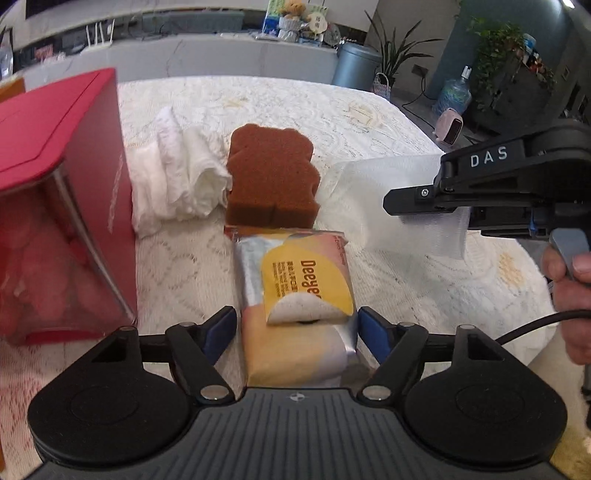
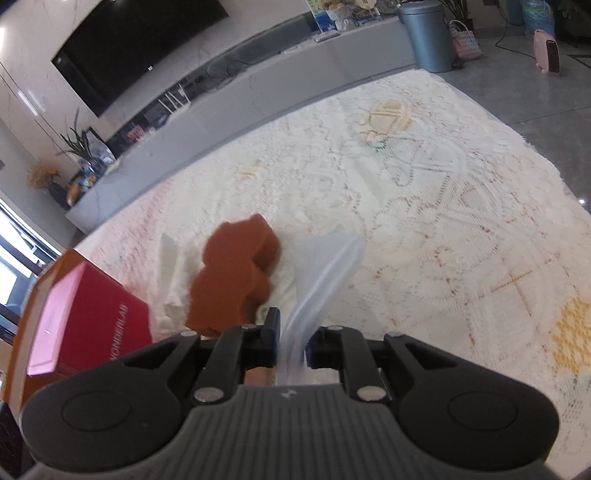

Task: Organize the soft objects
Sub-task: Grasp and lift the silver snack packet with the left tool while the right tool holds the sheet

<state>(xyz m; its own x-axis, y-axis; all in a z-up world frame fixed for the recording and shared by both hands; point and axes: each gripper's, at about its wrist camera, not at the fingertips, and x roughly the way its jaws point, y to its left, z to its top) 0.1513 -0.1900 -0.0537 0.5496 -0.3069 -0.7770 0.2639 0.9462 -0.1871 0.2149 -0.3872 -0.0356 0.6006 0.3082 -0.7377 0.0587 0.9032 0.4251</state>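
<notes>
My left gripper [image 1: 297,328] is shut on a yellow and silver sponge packet [image 1: 295,291] that lies lengthwise between its blue pads. A brown bear-shaped sponge [image 1: 271,177] lies just beyond the packet, with a crumpled white cloth [image 1: 181,177] to its left. My right gripper [image 2: 291,345] is shut on a translucent white mesh sheet [image 2: 321,273], which also shows in the left wrist view [image 1: 373,199] to the right of the sponge. The brown sponge [image 2: 236,273] and the white cloth [image 2: 173,284] sit to the left of the right gripper.
A red box [image 1: 62,206] with a clear front stands at the left of the lace-covered table [image 1: 369,122]; it also shows in the right wrist view [image 2: 88,317]. A grey bin [image 2: 428,33] and a pink heater [image 2: 548,51] stand on the floor beyond.
</notes>
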